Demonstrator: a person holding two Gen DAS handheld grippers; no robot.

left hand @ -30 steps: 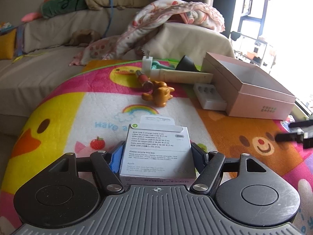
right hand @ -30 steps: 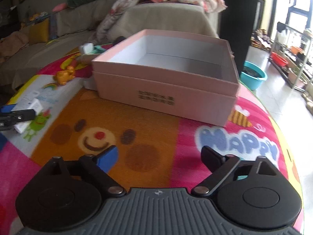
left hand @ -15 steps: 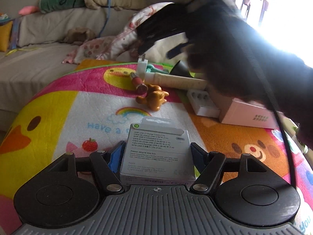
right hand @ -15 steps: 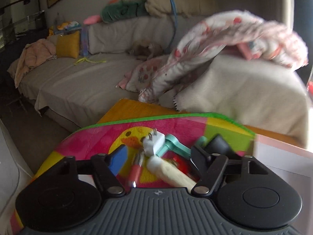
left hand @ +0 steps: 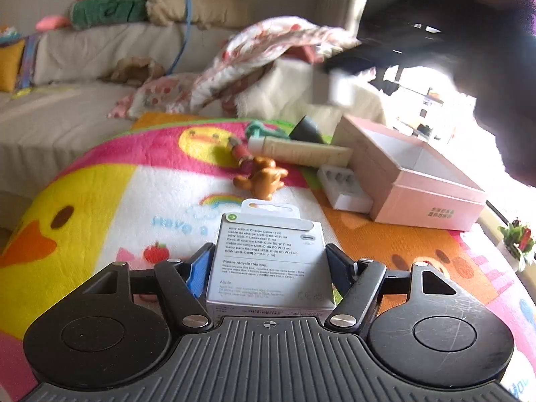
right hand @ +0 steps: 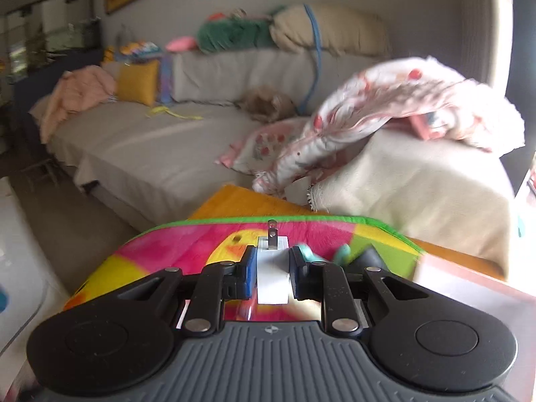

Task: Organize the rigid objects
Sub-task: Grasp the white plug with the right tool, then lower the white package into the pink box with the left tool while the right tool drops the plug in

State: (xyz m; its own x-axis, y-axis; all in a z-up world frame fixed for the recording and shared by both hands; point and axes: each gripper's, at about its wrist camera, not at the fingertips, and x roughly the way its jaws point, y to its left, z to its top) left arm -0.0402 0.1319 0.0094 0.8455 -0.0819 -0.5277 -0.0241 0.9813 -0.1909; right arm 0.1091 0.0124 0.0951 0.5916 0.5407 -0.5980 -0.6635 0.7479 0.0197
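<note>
My left gripper (left hand: 268,261) is shut on a white USB-C cable box (left hand: 270,261), held low over the cartoon blanket. My right gripper (right hand: 272,269) is shut on a white plug charger (right hand: 272,276), its prongs pointing forward, lifted above the blanket's far edge. In the left wrist view the right gripper shows as a dark blur carrying the white charger (left hand: 341,89) above the open pink box (left hand: 412,181). An orange bear figurine (left hand: 263,181), a cream tube (left hand: 301,154), a red lipstick (left hand: 242,154) and a white tray (left hand: 343,187) lie on the blanket.
A dark cone (left hand: 306,130) and a teal item (left hand: 259,129) lie behind the tube. A sofa (right hand: 150,140) with a floral blanket (right hand: 385,107) and pillows stands beyond the table. A small plant (left hand: 517,239) sits at the right edge.
My right gripper has closed on the white charger and lifted it off the blanket, toward the pink box. My left gripper holds the cable box steady.
</note>
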